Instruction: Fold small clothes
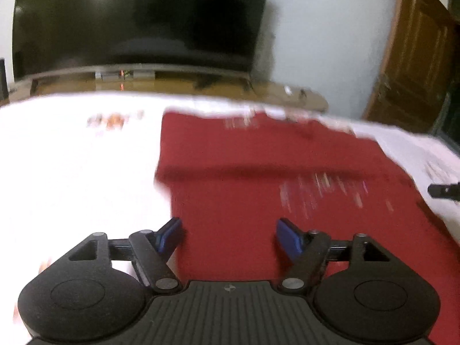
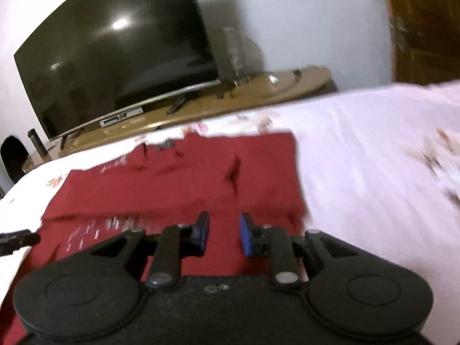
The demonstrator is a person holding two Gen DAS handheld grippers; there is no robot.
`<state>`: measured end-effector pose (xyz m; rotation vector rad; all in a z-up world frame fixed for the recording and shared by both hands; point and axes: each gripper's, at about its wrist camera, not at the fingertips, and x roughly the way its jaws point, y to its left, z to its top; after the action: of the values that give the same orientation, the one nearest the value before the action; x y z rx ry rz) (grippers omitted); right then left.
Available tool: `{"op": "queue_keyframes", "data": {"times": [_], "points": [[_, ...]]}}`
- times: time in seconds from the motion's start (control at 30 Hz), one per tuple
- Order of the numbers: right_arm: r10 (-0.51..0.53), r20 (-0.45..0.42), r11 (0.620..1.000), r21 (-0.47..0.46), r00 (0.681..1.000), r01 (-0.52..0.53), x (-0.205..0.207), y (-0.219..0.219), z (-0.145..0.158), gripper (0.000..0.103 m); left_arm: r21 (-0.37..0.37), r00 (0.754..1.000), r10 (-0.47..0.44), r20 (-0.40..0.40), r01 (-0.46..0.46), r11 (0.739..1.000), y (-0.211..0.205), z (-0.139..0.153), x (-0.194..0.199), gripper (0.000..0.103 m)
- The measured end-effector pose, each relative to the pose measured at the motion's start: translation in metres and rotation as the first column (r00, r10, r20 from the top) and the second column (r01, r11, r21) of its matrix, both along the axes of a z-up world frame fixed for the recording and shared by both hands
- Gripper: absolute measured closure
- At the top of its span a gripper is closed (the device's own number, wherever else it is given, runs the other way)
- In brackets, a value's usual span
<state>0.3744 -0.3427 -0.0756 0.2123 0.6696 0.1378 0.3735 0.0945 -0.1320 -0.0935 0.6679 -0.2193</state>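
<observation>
We see a bed spread with a white sheet, smooth in the main, with small orange-brown printed motifs that are smeared by motion blur. On the sheet lies the task's thing, a dark red garment: flat matte cloth with straight edges and a squarish far corner. A fold or seam runs across it from nine to three o'clock in the left wrist view, and a few dark creases mark it in the right wrist view. A pale, glinting print sits on the cloth, too blurred for us to read.

Beyond the bed, at twelve o'clock, a large television stands with a glossy black curved screen that reflects a ceiling light. It rests on a low tan wooden stand carrying small dark items we cannot make out. A brown panelled wooden door stands at two o'clock against the pale wall.

Our left gripper hovers over the near left edge of the garment, its blue-padded fingers spread wide, holding nothing; whether they touch the cloth we cannot tell. Our right gripper hangs over the garment's near right part, its fingers parted by a narrower gap, empty as well. Each gripper's dark tip shows at the other view's edge, at three and nine o'clock.
</observation>
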Motion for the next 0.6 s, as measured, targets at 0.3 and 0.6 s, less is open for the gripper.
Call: {"op": "queue_keyframes", "data": {"times": [0.3,0.6], "points": [[-0.086,-0.149,0.994,0.048,0.985,0.094,-0.109,-0.025,-0.019,0.059,-0.026,0.995,-0.008,-0.097,0.006,1.000,0.009,-0.010,-0.097,0.034],[-0.036,-0.224,0.966,0.241,0.974,0.091,-0.155,-0.038,-0.031,0.055,-0.281,0.974,-0.062,-0.217,-0.002,0.960,0.015,-0.016,-0.160,0.047]]}}
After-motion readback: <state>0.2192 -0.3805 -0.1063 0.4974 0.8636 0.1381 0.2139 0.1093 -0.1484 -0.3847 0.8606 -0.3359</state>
